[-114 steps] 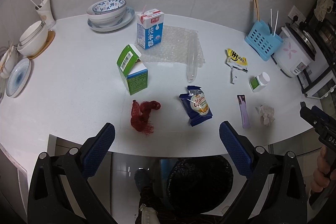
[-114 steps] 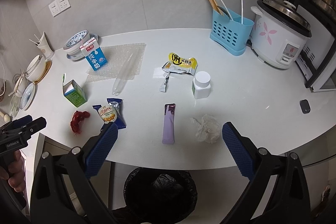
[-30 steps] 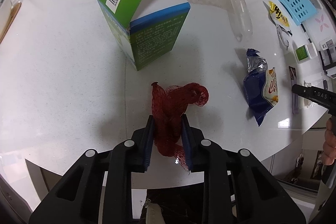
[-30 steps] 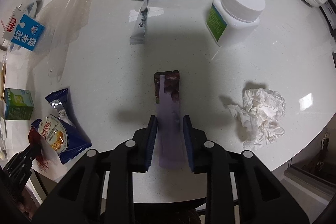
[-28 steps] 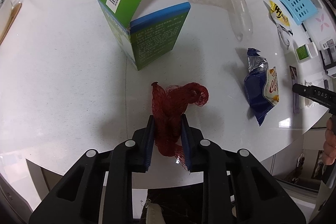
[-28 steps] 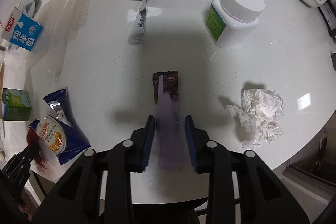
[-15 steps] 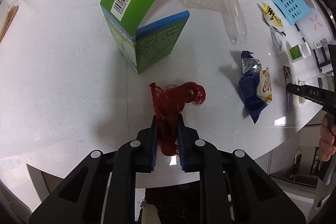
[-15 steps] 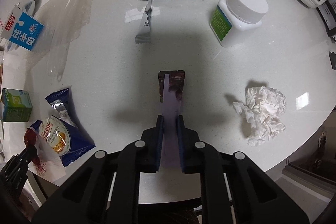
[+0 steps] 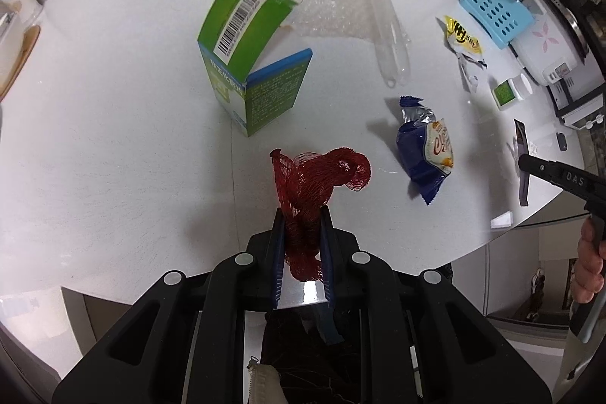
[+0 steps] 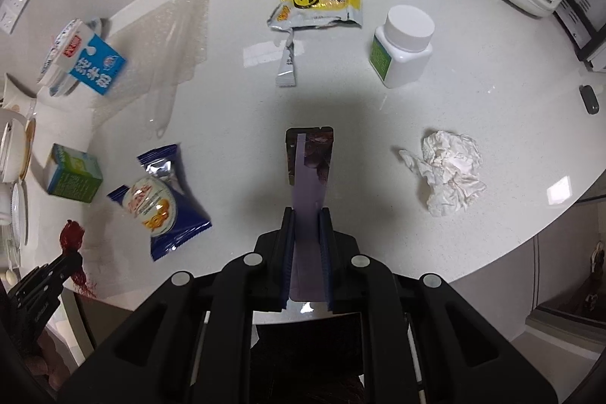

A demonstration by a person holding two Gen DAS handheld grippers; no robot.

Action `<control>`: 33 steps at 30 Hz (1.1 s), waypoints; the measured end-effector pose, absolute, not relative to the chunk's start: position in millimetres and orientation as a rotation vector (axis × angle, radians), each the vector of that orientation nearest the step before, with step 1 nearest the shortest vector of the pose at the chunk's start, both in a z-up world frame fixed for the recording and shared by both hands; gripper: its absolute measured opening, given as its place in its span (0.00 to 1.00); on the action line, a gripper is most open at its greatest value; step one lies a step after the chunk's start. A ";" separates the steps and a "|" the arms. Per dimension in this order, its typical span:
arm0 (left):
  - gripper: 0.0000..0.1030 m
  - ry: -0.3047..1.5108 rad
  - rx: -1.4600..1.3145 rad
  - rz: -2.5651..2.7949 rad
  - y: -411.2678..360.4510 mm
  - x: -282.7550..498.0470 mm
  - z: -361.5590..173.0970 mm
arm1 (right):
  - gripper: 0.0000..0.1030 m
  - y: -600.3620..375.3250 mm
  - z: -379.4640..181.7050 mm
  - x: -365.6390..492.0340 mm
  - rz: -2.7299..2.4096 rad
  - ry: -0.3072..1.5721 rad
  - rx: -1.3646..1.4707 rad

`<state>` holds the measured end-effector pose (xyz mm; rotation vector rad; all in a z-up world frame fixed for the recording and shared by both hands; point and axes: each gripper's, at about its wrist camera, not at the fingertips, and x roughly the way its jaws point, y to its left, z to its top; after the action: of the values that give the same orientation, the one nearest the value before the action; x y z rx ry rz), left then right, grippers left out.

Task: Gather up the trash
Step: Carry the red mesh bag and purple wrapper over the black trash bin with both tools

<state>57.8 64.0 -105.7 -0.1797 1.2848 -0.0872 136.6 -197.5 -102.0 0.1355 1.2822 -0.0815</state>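
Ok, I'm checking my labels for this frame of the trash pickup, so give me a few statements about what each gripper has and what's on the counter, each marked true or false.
1. The left gripper has its jaws shut on the red net bag. True.
2. The right gripper is open and holds nothing. False: its jaws are shut on the purple wrapper.
3. The crumpled tissue lies on the counter, apart from both grippers. True.
4. The white bottle lies on its side without a cap. False: it stands upright with its white cap on.
5. The blue snack packet is gripped by the left gripper. False: it lies loose on the counter.
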 end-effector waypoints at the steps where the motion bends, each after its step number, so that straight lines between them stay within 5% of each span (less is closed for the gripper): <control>1: 0.15 1.280 -0.179 -0.083 63.2 55.2 -102.9 | 0.12 -196.0 -97.3 133.0 -0.071 1.272 0.125; 33: 0.15 1.227 -0.221 -0.050 -35.0 -57.7 -77.1 | 0.12 -221.0 -63.5 12.4 0.147 1.170 0.027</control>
<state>-57.7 -35.0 -77.1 -0.2212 1.2273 -0.0504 12.4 -221.0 -63.5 0.0270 1.1702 0.1474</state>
